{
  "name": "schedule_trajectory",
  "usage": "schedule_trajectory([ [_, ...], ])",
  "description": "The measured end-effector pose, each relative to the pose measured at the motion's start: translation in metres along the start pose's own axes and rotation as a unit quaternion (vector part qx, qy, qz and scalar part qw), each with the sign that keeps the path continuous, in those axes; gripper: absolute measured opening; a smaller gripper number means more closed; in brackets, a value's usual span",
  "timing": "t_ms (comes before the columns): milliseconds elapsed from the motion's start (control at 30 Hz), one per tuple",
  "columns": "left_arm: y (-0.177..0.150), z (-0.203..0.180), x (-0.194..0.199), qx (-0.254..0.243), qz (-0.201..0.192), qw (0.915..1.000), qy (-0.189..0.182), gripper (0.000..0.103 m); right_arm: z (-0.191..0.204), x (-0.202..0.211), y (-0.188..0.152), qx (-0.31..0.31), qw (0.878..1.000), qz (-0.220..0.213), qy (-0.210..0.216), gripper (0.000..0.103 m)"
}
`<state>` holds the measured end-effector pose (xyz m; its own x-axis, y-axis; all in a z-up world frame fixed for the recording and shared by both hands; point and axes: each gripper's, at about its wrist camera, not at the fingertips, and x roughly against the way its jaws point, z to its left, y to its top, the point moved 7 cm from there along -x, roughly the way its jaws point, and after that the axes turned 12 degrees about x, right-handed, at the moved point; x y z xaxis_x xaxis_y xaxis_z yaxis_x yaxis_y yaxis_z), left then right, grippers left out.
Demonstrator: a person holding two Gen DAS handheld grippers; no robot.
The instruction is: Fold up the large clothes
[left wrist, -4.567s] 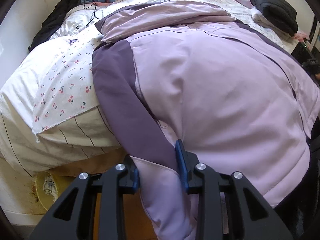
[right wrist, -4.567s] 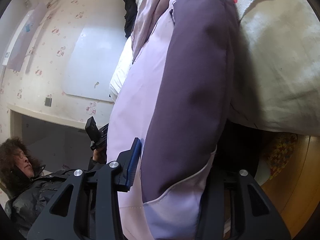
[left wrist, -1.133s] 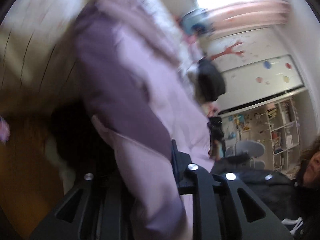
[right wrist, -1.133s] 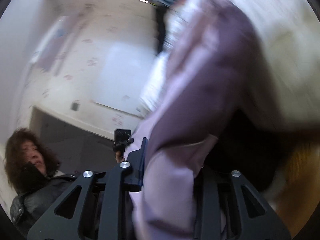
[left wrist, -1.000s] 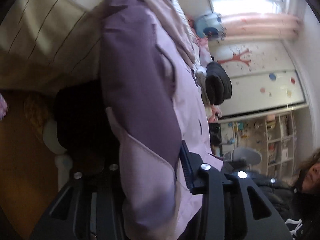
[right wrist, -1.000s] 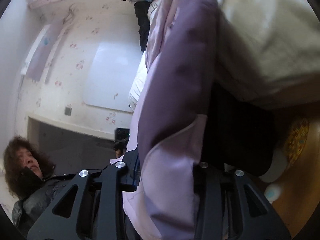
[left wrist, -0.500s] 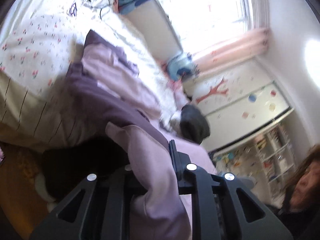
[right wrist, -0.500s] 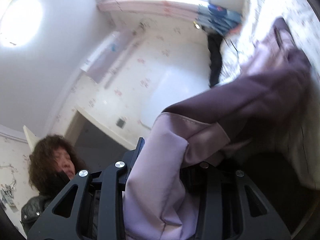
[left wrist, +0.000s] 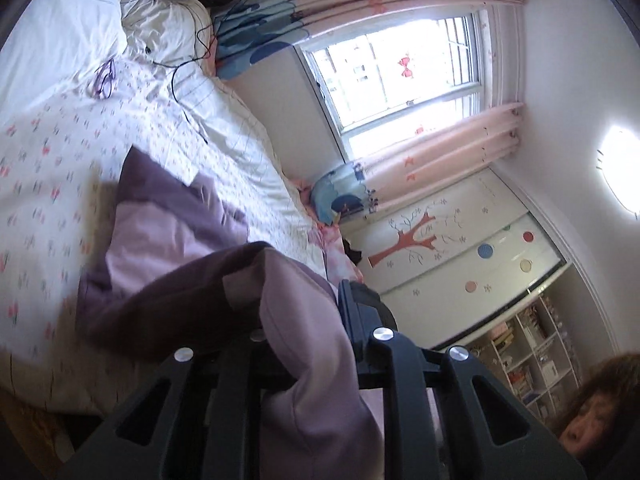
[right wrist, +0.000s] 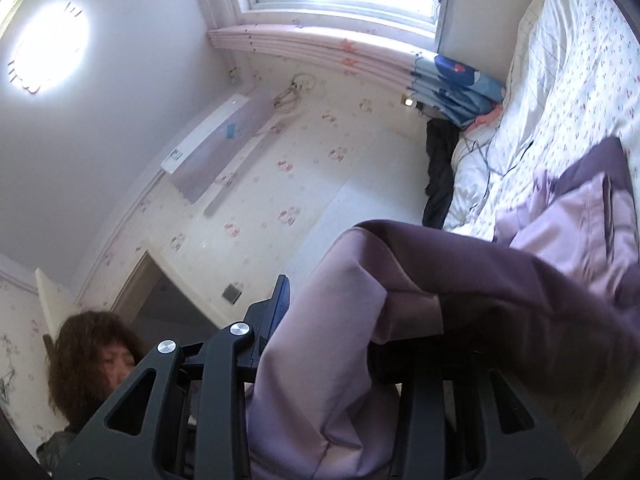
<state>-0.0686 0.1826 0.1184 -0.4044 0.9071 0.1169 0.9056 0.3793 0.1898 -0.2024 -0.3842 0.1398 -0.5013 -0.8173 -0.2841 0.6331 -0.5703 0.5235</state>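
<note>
In the left wrist view, our left tongs (left wrist: pixel 298 320) are clenched on a thick fold of the padded lilac jacket with dark purple side panels (left wrist: pixel 168 256). The fabric bunches up between the 2 black fingers, and the rest trails down onto the bed with the white flower-print cover (left wrist: pixel 48 152), where the far part of the garment lies crumpled. A thin black cable (left wrist: pixel 180 80) runs across the cover further up, well apart from the jacket. A pair of purple-framed glasses (left wrist: pixel 103 78) lies near that cable.

In the right wrist view, our right tongs (right wrist: pixel 348 320) are likewise clamped on another bunch of the same jacket, pale lilac wrapping over the near finger and dark purple stretching away toward the bed. Only 1 blue pad shows; the other is buried in cloth.

We judge the slippery shell the main risk: a thick wad held at 1 spot per side could slide out if we swing it, and the fold would land skewed. Carrying the hem too far up the bed could also drag the cable or glasses.
</note>
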Motion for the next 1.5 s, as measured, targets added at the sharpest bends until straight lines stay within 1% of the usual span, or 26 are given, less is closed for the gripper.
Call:
schedule_trajectory([
  [200,0.062,0.015,-0.049,0.021,-0.017,0.9996,0.009,0.018,-0.053,-0.035,0.046,-0.012,0.998,-0.019,-0.051,0.034],
  [300,0.091,0.028,-0.076,0.033,-0.028,0.9989,0.02,0.018,-0.093,-0.053,0.07,-0.024,0.996,-0.031,-0.086,0.034],
  [367,0.112,0.046,-0.1,0.046,-0.037,0.9976,0.037,0.018,-0.135,-0.063,0.081,-0.044,0.99,-0.039,-0.125,0.034],
  [467,0.135,0.083,-0.133,0.075,-0.049,0.9936,0.069,0.018,-0.193,-0.069,0.081,-0.083,0.98,-0.043,-0.173,0.034],
  [600,0.148,0.154,-0.17,0.105,-0.055,0.9836,0.136,0.018,-0.276,-0.064,0.056,-0.148,0.959,-0.028,-0.239,0.034],
  [667,0.147,0.186,-0.181,0.125,-0.051,0.9782,0.158,0.019,-0.302,-0.059,0.043,-0.183,0.953,-0.026,-0.241,0.034],
  [700,0.146,0.202,-0.184,0.143,-0.048,0.9763,0.155,0.019,-0.306,-0.057,0.04,-0.19,0.953,-0.03,-0.232,0.034],
  [767,0.146,0.211,-0.185,0.156,-0.041,0.9756,0.148,0.019,-0.305,-0.057,0.04,-0.189,0.957,-0.026,-0.219,0.038],
  [833,0.147,0.205,-0.182,0.164,-0.031,0.9759,0.141,0.024,-0.3,-0.059,0.044,-0.192,0.958,-0.021,-0.211,0.057],
  [867,0.148,0.199,-0.18,0.17,-0.029,0.9762,0.132,0.032,-0.295,-0.06,0.048,-0.195,0.959,-0.023,-0.202,0.063],
  [900,0.15,0.189,-0.176,0.178,-0.032,0.9771,0.112,0.043,-0.288,-0.061,0.053,-0.195,0.961,-0.027,-0.192,0.075],
  [933,0.154,0.173,-0.169,0.183,-0.039,0.9783,0.089,0.047,-0.279,-0.059,0.058,-0.187,0.964,-0.03,-0.186,0.083],
  [1000,0.16,0.143,-0.159,0.19,-0.05,0.9793,0.05,0.056,-0.256,-0.061,0.074,-0.161,0.969,-0.039,-0.181,0.092],
  [1033,0.162,0.132,-0.157,0.191,-0.052,0.9792,0.042,0.058,-0.244,-0.058,0.08,-0.15,0.972,-0.048,-0.175,0.096],
  [1067,0.164,0.121,-0.155,0.193,-0.057,0.9788,0.038,0.062,-0.235,-0.058,0.086,-0.14,0.973,-0.054,-0.176,0.096],
  [1133,0.168,0.107,-0.151,0.217,-0.07,0.9735,0.014,0.073,-0.218,-0.061,0.095,-0.105,0.973,-0.043,-0.201,0.096],
  [1167,0.172,0.107,-0.145,0.23,-0.094,0.9685,0.011,0.084,-0.209,-0.068,0.095,-0.079,0.973,-0.024,-0.216,0.096],
  [1200,0.174,0.108,-0.14,0.228,-0.117,0.9661,0.03,0.094,-0.199,-0.08,0.092,-0.048,0.972,0.007,-0.228,0.096],
  [1233,0.176,0.111,-0.137,0.214,-0.14,0.9627,0.089,0.095,-0.191,-0.094,0.087,-0.021,0.97,0.038,-0.238,0.096],
  [1267,0.173,0.108,-0.138,0.188,-0.142,0.9635,0.128,0.095,-0.183,-0.11,0.077,0.014,0.963,0.083,-0.255,0.096],
  [1333,0.162,0.084,-0.147,0.124,-0.127,0.9781,0.108,0.095,-0.174,-0.144,0.053,0.08,0.939,0.171,-0.287,0.096],
  [1367,0.154,0.072,-0.152,0.086,-0.121,0.9829,0.109,0.095,-0.174,-0.16,0.042,0.106,0.925,0.209,-0.299,0.096],
  [1400,0.143,0.056,-0.16,0.035,-0.112,0.9869,0.111,0.095,-0.176,-0.173,0.031,0.131,0.908,0.244,-0.314,0.096],
  [1433,0.127,0.038,-0.177,-0.031,-0.087,0.989,0.116,0.095,-0.184,-0.192,0.02,0.163,0.88,0.286,-0.342,0.096],
  [1467,0.111,0.026,-0.199,-0.081,-0.055,0.9873,0.125,0.095,-0.19,-0.201,0.018,0.178,0.867,0.3,-0.355,0.096],
  [1500,0.098,0.02,-0.218,-0.112,-0.03,0.9838,0.137,0.095,-0.202,-0.216,0.018,0.201,0.846,0.315,-0.381,0.096],
])
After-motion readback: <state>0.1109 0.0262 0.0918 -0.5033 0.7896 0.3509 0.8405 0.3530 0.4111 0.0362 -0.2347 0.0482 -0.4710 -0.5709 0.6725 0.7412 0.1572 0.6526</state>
